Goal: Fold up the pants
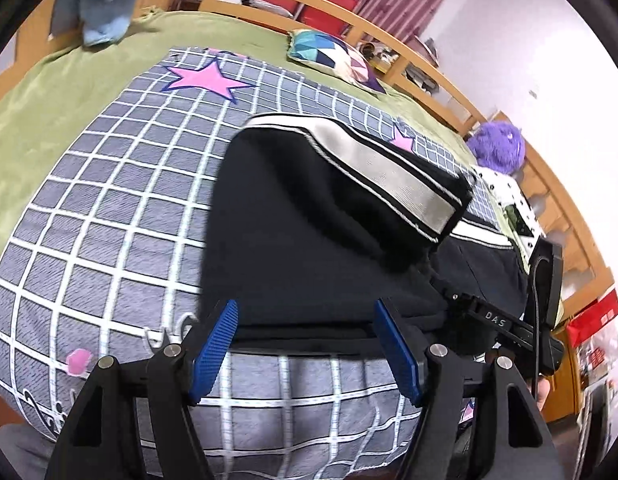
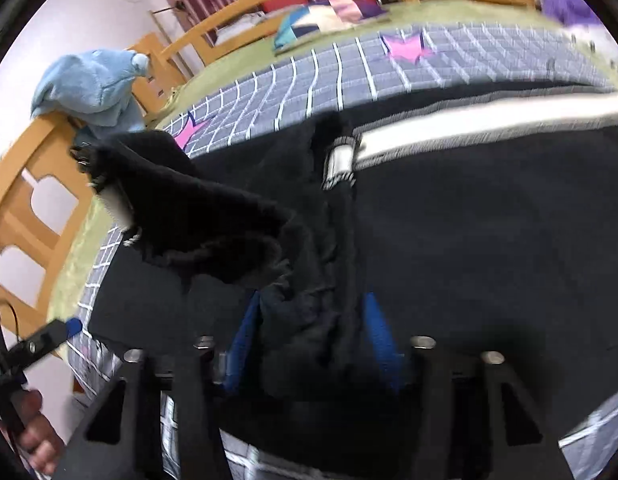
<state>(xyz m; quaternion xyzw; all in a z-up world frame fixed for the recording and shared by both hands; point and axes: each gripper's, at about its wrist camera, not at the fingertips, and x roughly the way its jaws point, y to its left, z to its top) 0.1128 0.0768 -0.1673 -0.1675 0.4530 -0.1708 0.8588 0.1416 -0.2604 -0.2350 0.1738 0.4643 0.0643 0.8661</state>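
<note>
On the bed, black pants [image 1: 309, 220] w/ pale side stripe lie part-folded across the checked blanket [image 1: 109, 200].
Left wrist view: left gripper [image 1: 305, 350] stands open, blue pads apart w/ nothing pinched; pants edge sits just past the tips, one folded-over section doubled on top of the rest, stripe facing up. Right wrist view: right gripper [image 2: 313, 344] is clamped on a bunched wad of the pants [image 2: 469, 240], fabric crammed between the pads & draping forward; picture is blurry. Judgement: fabric looks soft, thick-ish & floppy, light, not fragile, not slippery, so it'll sag & wrinkle unless held at 2 points. Best hold prob. at a hem or waistband corner, single layers pinched flat, not mid-cloth.
</note>
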